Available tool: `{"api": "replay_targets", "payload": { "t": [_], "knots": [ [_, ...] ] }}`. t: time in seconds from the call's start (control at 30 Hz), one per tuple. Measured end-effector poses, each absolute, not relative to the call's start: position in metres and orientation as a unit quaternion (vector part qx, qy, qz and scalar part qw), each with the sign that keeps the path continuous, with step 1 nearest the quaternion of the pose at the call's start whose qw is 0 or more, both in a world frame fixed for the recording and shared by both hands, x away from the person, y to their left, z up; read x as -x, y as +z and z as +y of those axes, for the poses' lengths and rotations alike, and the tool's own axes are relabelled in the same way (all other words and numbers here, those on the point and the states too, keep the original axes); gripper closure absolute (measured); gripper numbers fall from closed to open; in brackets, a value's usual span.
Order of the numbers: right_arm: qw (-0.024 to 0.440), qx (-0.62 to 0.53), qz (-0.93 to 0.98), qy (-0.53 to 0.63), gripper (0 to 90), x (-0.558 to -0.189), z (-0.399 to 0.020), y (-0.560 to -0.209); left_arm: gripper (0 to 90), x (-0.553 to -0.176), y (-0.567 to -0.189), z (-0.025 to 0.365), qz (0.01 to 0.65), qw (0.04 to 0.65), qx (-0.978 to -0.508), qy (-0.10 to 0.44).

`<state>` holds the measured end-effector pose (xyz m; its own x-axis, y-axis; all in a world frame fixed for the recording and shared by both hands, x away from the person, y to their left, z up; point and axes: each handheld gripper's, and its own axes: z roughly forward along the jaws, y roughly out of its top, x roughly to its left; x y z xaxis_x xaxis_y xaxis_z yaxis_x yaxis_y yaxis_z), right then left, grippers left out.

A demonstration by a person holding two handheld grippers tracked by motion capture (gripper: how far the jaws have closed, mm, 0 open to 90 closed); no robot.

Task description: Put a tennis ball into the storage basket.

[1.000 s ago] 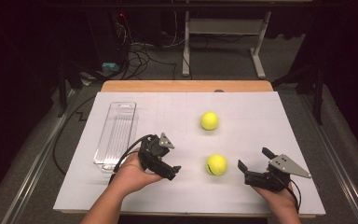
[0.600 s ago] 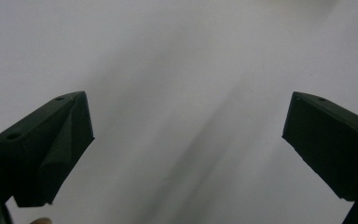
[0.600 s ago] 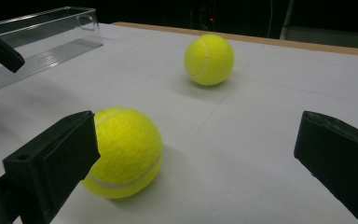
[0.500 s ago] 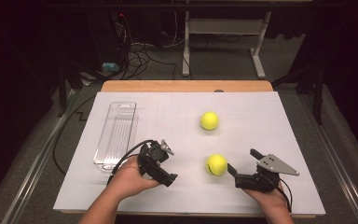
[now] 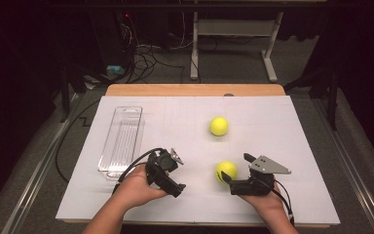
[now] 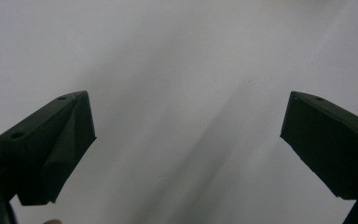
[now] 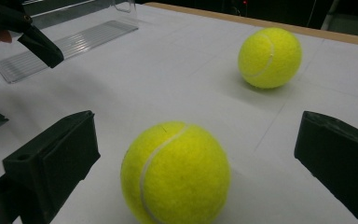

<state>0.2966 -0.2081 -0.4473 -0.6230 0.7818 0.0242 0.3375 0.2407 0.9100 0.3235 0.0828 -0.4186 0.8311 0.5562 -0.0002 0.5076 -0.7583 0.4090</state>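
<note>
Two yellow tennis balls lie on the white table sheet point(image 5: 282, 122). The near ball point(image 5: 226, 171) point(image 7: 175, 175) sits just at the tips of my right gripper point(image 5: 233, 168) point(image 7: 198, 127), which is open. There are gaps between the ball and both jaws. The far ball point(image 5: 218, 126) point(image 7: 269, 57) rests free behind it. My left gripper point(image 5: 174, 184) point(image 6: 186, 114) is open at the left of the near ball and tilts down at the bare sheet. Its jaws have just been closing a little, with nothing between them.
A clear plastic tray point(image 5: 121, 139) point(image 7: 74, 42) lies lengthwise at the left of the sheet, just beyond the left hand. A wooden table edge point(image 5: 195, 89) runs along the back. Dark floor, cables and a stand lie beyond it.
My right gripper has slid left along the front of the table until its jaws flank the near ball. The left hand has stayed about where it was.
</note>
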Motion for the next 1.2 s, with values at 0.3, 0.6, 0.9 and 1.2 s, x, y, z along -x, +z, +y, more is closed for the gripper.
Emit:
{"api": "replay_targets", "payload": {
  "t": [0.3, 0.6, 0.9, 1.2],
  "knots": [
    [0.207, -0.365, 0.775, 0.471, 0.0, -0.308, -0.192, -0.453, 3.5, -0.323, -0.419, 0.082, 0.284, 0.201, -0.935, 0.063],
    [0.185, -0.372, 0.793, 0.446, 3.2, -0.307, -0.196, -0.461, 3.5, -0.321, -0.417, 0.081, 0.28, 0.205, -0.935, 0.069],
    [0.168, -0.381, 0.802, 0.429, 11.9, -0.307, -0.198, -0.468, 3.4, -0.321, -0.416, 0.081, 0.277, 0.206, -0.936, 0.072],
    [0.156, -0.381, 0.808, 0.421, 22.0, -0.308, -0.198, -0.471, 3.4, -0.321, -0.415, 0.081, 0.276, 0.21, -0.935, 0.074]
  ]
}}
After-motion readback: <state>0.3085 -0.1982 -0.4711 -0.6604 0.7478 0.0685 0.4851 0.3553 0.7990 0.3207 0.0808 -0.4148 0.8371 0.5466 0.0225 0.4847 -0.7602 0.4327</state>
